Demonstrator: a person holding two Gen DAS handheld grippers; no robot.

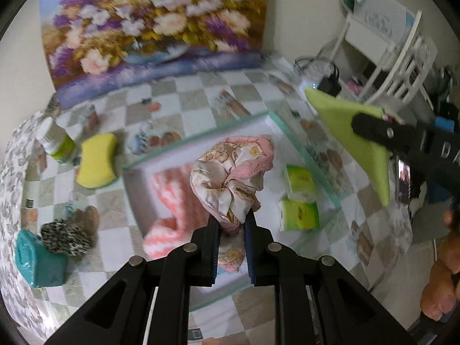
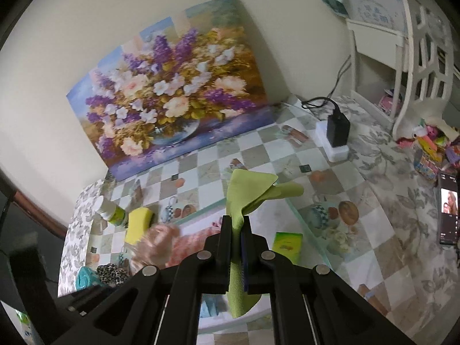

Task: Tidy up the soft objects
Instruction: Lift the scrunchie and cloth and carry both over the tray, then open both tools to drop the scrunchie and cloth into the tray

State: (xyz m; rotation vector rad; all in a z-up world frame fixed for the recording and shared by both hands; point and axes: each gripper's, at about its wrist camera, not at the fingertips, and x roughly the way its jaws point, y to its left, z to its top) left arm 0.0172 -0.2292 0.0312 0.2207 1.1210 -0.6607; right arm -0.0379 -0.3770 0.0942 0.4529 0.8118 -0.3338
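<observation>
So both hands are loaded right now. The left gripper (image 1: pixel 231 221) is clamped on a floppy bundle of floral satin cloth with pink terry backing (image 1: pixel 230 172), dangling it over the shallow clear glass tray (image 1: pixel 309 155) that sits on the checkered tablecloth (image 1: pixel 184 92). The right gripper (image 2: pixel 237 224) is pinched tight on a thin lime-green microfibre cloth (image 2: pixel 247 192), held up over the tray's far edge.

Handling-wise, both are featherlight and totally limp, so they'll droop and swing wherever you grab them. The satin looks slippery to me, so I'd bite a bunched fold rather than a single layer. The green one is grippier; a corner or edge is fine.

Already in the tray: a coral-and-white chevron knit towel (image 1: pixel 172 210) and two green tissue packs (image 1: pixel 299 198).
</observation>
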